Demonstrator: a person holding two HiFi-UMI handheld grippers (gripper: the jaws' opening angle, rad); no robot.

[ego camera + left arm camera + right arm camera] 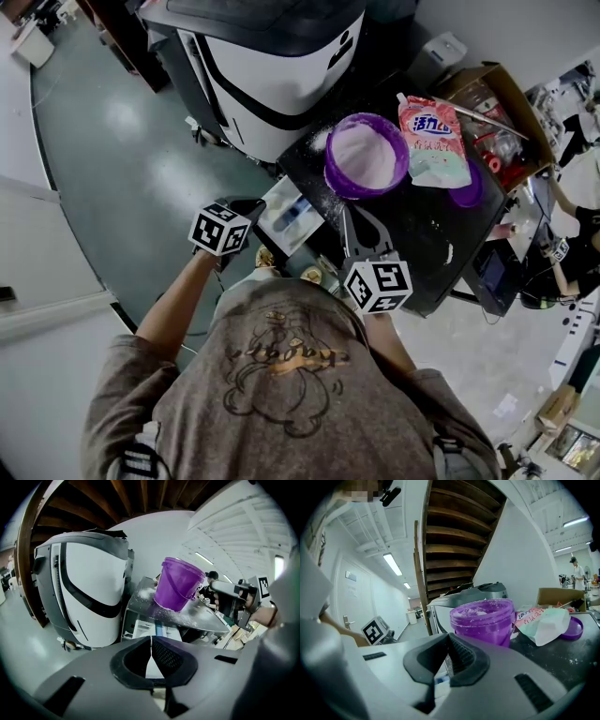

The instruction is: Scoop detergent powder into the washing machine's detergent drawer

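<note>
The purple bucket [367,155] of white powder stands on the black table [422,248], beside the white washing machine [272,70]. The detergent drawer [287,216] is pulled open below the table's left edge. My left gripper [249,206] hovers just left of the drawer, shut with nothing in it. In the left gripper view, its jaws [151,656] meet in front of the drawer [151,629] and the bucket [178,584]. My right gripper [357,220] is over the table just short of the bucket, shut and empty. Its jaws [449,657] point at the bucket [486,619].
A pink and green detergent bag [431,141] lies right of the bucket, with a purple lid [469,192] beyond it. An open cardboard box [492,117] stands at the table's far right. Spilled powder dusts the table around the bucket. A person stands at the far right [572,239].
</note>
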